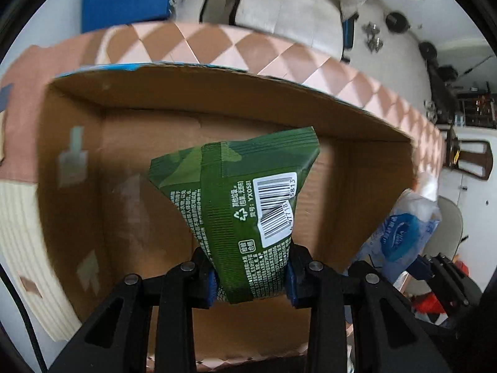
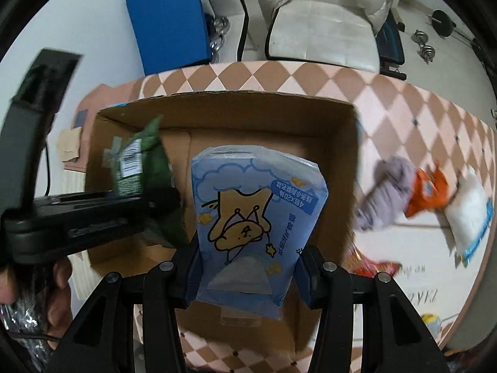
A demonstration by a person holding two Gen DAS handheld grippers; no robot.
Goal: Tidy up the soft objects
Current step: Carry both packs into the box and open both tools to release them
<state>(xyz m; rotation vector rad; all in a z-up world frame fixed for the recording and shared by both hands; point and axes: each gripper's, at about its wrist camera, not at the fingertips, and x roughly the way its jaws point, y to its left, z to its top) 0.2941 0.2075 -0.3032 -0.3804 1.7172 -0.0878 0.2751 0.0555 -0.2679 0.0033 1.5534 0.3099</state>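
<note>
My left gripper (image 1: 250,279) is shut on a green soft packet (image 1: 245,199) with a white barcode label, held above the open cardboard box (image 1: 93,143). My right gripper (image 2: 247,275) is shut on a light blue tissue pack (image 2: 251,214) with a cartoon bear, also over the box (image 2: 348,168). In the right wrist view the left gripper (image 2: 77,214) with the green packet (image 2: 139,168) is at the box's left side. The blue pack also shows in the left wrist view (image 1: 400,233) at the right.
On the checkered mat (image 2: 403,118) right of the box lie a purple cloth (image 2: 388,192), an orange packet (image 2: 428,192), a white pack (image 2: 469,214) and a red wrapper (image 2: 376,267). A white chair (image 2: 320,28) and blue board (image 2: 170,21) stand behind.
</note>
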